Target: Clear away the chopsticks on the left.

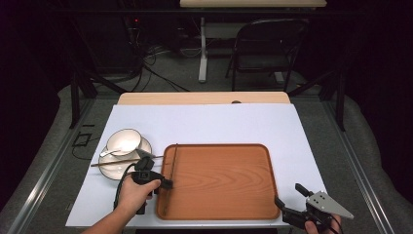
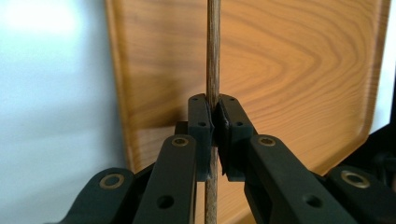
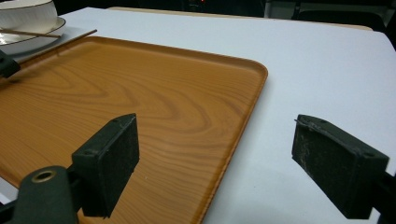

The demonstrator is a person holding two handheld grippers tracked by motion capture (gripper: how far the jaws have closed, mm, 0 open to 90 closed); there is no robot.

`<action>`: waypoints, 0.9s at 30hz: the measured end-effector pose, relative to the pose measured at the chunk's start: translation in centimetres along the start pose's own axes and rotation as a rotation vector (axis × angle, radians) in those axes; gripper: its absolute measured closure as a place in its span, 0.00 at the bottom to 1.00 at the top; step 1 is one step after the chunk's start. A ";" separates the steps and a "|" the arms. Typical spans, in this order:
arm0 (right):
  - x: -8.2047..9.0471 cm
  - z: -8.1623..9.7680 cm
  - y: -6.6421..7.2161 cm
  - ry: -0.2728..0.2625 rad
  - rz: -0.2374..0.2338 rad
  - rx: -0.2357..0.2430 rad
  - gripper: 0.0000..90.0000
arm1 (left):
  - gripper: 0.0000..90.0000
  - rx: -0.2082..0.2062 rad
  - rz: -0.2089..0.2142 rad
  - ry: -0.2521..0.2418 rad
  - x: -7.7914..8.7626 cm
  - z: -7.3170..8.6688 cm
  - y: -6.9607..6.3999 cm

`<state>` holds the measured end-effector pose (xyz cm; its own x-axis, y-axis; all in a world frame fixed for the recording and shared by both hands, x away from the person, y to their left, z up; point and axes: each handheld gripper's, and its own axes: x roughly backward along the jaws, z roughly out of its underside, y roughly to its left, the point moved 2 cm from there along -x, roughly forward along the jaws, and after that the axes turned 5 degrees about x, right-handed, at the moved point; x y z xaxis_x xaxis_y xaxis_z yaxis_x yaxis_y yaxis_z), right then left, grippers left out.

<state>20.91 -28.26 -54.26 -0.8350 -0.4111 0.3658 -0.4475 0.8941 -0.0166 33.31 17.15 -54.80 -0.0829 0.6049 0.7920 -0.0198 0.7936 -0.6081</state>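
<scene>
High view: left gripper (image 1: 167,184) clamps one wooden chopstick (image 1: 173,163) along the tray's (image 1: 219,214) 9 o'clock rim; second chopstick (image 1: 122,161) lies across the plate (image 1: 109,170).
Left gripper view: pads pinch the chopstick mid-length; likely light, stiff, prone to roll.
Right gripper view: right gripper (image 3: 215,163) wide apart, empty, at 5 o'clock.

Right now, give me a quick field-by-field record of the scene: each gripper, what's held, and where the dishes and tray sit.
left gripper: shut on a chopstick, over the tray's left edge
chopstick: runs along the tray's left side; touching or above it, cannot tell
right gripper: open, nothing between the jaws, by the tray's near right corner
tray: wooden, on the white table cover
bowl: white, on a plate left of the tray
second chopstick: across the plate
spoon: beside the bowl
</scene>
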 end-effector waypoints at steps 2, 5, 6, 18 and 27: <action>0.0 0.0 0.0 -0.001 0.000 0.001 0.16 | 0.94 0.002 -0.008 0.006 -0.1 0.0 0.2; 0.0 0.0 0.0 -0.002 0.002 0.006 0.16 | 0.94 0.011 -0.017 0.020 -0.2 0.1 0.5; 0.0 0.0 0.0 -0.003 0.000 0.003 0.16 | 0.94 0.018 -0.016 0.003 -0.4 0.1 0.5; 0.0 0.0 0.0 -0.002 0.001 0.005 0.16 | 0.91 0.031 -0.022 0.001 -0.5 0.0 0.8; 0.0 0.0 0.0 -0.003 0.001 0.006 0.16 | 0.91 0.027 -0.024 -0.005 -0.6 0.0 0.6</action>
<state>20.89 -28.28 -54.25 -0.8362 -0.4110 0.3631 -0.4488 0.8933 -0.0225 33.31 17.31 -55.66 -0.0868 0.5851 0.8063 -0.0485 0.8059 -0.5901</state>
